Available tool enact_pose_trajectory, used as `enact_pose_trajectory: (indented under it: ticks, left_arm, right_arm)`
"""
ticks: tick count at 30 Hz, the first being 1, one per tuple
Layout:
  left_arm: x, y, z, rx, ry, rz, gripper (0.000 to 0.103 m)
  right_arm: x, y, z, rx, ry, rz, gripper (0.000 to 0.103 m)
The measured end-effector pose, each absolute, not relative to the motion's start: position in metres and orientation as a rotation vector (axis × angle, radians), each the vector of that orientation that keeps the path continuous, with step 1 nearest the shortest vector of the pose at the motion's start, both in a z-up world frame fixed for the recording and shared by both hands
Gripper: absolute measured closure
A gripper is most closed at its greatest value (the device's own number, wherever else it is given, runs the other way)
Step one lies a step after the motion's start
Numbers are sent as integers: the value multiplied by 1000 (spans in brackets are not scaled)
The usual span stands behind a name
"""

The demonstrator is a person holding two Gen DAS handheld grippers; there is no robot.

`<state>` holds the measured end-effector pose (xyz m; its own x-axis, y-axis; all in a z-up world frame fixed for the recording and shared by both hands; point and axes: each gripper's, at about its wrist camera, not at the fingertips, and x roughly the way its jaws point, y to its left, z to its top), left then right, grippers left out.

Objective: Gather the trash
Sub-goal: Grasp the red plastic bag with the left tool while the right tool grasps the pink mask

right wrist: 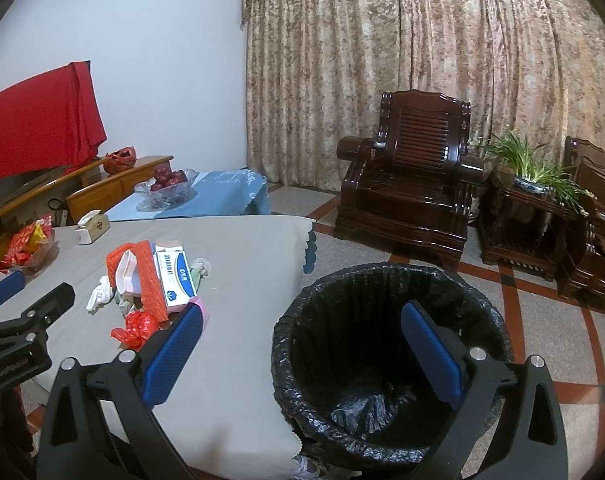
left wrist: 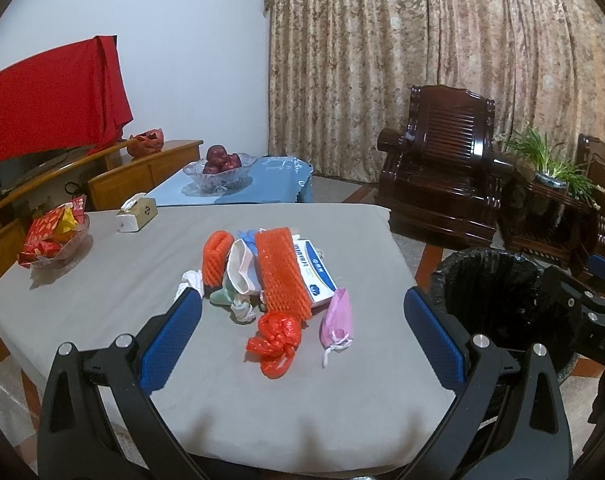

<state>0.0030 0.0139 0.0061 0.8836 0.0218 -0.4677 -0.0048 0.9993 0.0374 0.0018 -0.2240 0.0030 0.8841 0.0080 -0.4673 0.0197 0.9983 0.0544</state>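
Beside table (right wrist: 242, 280), lined bin (right wrist: 390, 344), armchair (right wrist: 410, 184)

Matt grey cloth table cover (left wrist: 262, 400), smooth. Ribbed orange foam net sleeve (left wrist: 282, 276), rough. Glossy crinkled red plastic bag (left wrist: 274, 338). Black bin liner (right wrist: 382, 360): shiny, wrinkled plastic. Blue gripper pads (left wrist: 170, 340) finely textured, on matt black plastic. Dark wooden armchair (right wrist: 414, 168), polished, glossy.

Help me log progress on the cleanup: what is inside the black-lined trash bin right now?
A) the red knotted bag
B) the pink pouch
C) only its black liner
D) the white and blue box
C: the right wrist view looks into the trash bin and shows only crumpled black liner; the trash pile lies on the table.
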Motion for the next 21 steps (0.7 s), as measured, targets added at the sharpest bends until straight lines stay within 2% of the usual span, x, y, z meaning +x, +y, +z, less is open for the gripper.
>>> enact_pose_trajectory:
  ticks: [9,16,21]
  left_arm:
    - [27,72,-10,30,509,124,5]
    - [41,118,-36,-2,525,208,5]
    - [56,137,-50,-12,551,226,5]
  right_arm:
    - [28,-185,-6,47,497,112,6]
    - [65,-135,-35,5,529,213,6]
    - [99,-107,-67,-3,588,236,12]
